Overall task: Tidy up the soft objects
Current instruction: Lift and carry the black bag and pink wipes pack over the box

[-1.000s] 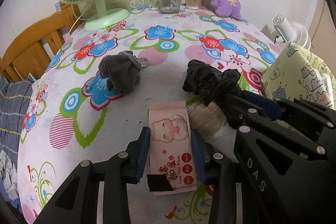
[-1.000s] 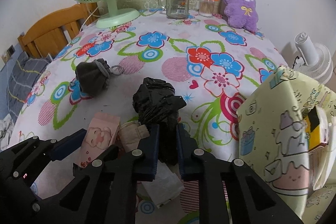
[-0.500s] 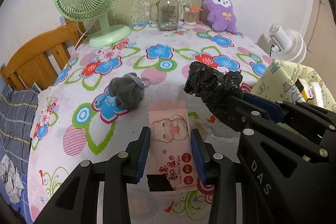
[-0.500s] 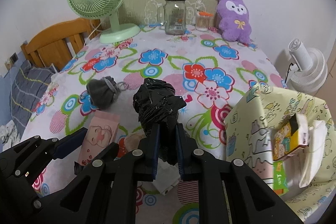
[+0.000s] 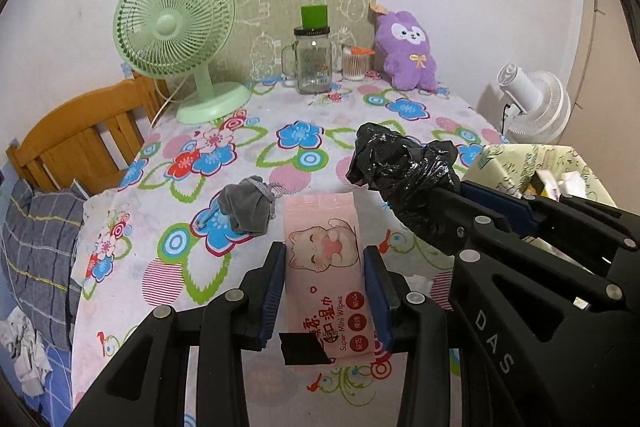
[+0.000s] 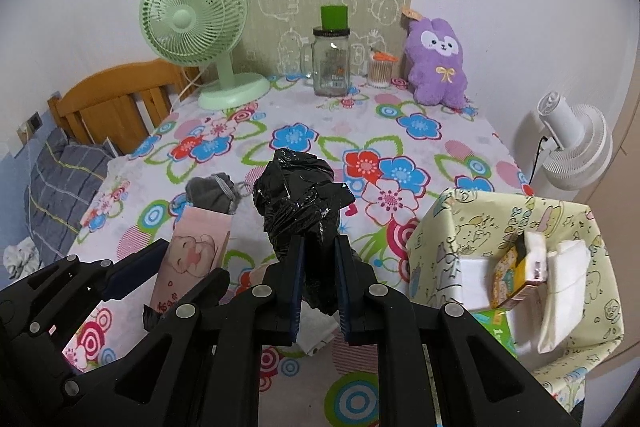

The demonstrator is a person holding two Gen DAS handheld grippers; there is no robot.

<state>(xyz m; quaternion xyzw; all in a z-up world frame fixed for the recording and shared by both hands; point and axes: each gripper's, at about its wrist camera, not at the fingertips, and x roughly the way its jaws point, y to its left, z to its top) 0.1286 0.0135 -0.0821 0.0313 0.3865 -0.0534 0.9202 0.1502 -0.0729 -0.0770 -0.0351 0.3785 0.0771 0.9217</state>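
Floral tablecloth (image 5: 320, 115); left claw (image 5: 324, 291) clamps wipes pack (image 5: 326, 267) lengthwise; right claw (image 6: 318, 279) clamps black bag (image 6: 300, 199).

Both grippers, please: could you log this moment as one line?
left gripper: shut on wipes pack | right gripper: shut on black bag | grey pouch: on table

Green desk fan (image 5: 174, 27), glass jar (image 5: 313, 61), white fan (image 5: 534, 103), wooden headboard (image 5: 80, 139).

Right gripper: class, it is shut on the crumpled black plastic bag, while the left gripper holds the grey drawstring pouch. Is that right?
Not quite. The right gripper is shut on the black plastic bag, but the left wrist view shows the left gripper holding the pink wet wipes pack; the grey pouch lies on the tablecloth.
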